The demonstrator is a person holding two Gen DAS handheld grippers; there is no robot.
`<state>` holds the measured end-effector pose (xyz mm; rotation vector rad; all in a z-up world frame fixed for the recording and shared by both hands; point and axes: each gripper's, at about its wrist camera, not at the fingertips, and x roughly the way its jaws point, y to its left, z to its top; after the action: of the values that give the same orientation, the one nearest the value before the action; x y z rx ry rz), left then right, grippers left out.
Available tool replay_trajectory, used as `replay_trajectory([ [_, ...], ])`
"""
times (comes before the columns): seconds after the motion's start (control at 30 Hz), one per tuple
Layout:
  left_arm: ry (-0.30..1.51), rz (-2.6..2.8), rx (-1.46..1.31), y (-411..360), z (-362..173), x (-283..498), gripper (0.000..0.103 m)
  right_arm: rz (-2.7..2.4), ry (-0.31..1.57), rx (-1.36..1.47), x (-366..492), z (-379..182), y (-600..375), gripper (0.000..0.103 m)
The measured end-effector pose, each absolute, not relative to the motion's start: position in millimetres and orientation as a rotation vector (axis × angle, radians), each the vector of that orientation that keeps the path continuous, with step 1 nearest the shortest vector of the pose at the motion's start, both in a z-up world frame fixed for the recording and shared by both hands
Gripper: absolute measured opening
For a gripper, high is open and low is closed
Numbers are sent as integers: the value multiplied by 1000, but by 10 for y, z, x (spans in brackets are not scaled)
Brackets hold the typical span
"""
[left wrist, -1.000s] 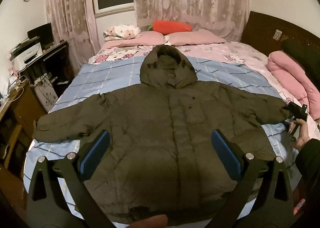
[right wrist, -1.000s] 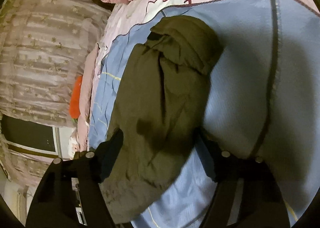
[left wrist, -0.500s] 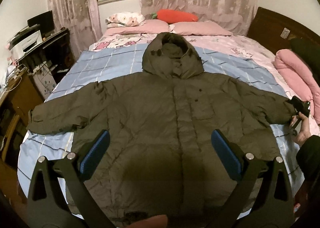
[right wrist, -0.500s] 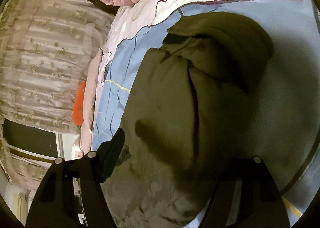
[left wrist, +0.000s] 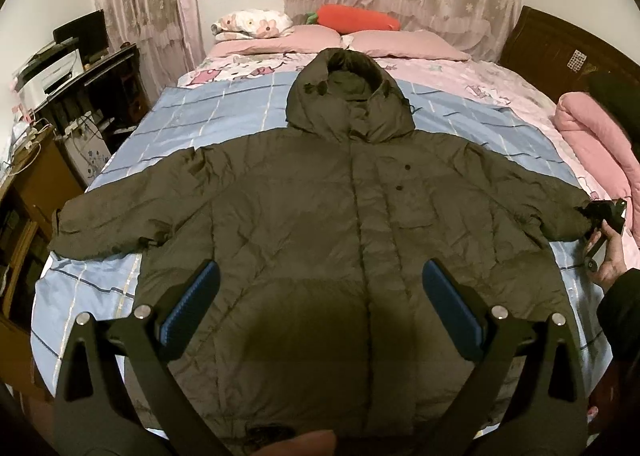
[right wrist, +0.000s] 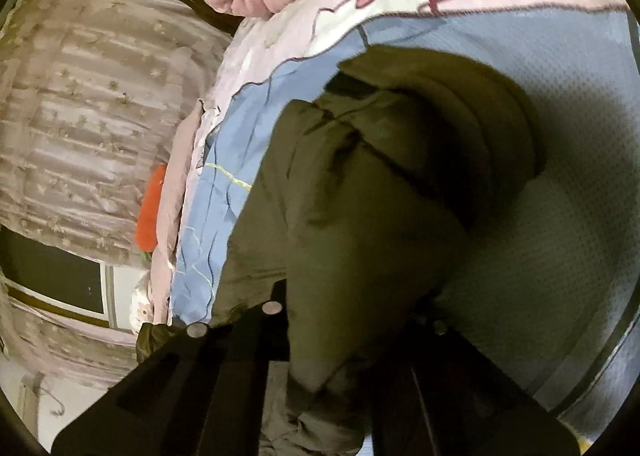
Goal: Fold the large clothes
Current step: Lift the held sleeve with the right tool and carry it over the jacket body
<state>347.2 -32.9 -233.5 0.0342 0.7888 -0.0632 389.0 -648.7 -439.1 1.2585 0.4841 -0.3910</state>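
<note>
- One puffy olive jacket (left wrist: 320,224) lies spread face-up on the bed (left wrist: 224,116): soft, bulky, likely slippery.
- Right tongs (right wrist: 352,320), jaws just closed, pinch its sleeve cuff (right wrist: 400,184), a sensible hold.
- Left tongs (left wrist: 318,296) hover wide open, empty, above the hem.

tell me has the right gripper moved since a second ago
Yes. The right gripper slid inward over the blue sheet onto the sleeve cuff, its jaws just closing on it.

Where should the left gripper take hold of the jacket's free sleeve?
At the cuff end of the free sleeve, coming in from the bed's outer edge along the sleeve. It lies flat and stretched outward, so the cuff is the thinnest loose edge for the open left gripper.
</note>
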Motion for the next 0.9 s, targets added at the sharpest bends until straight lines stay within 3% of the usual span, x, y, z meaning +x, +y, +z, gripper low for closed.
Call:
replay_trajectory([
  [0.9, 772, -57, -2, -212, -2266, 3451, 101, -448, 455, 1069, 3873, -3629, -6286, 4],
])
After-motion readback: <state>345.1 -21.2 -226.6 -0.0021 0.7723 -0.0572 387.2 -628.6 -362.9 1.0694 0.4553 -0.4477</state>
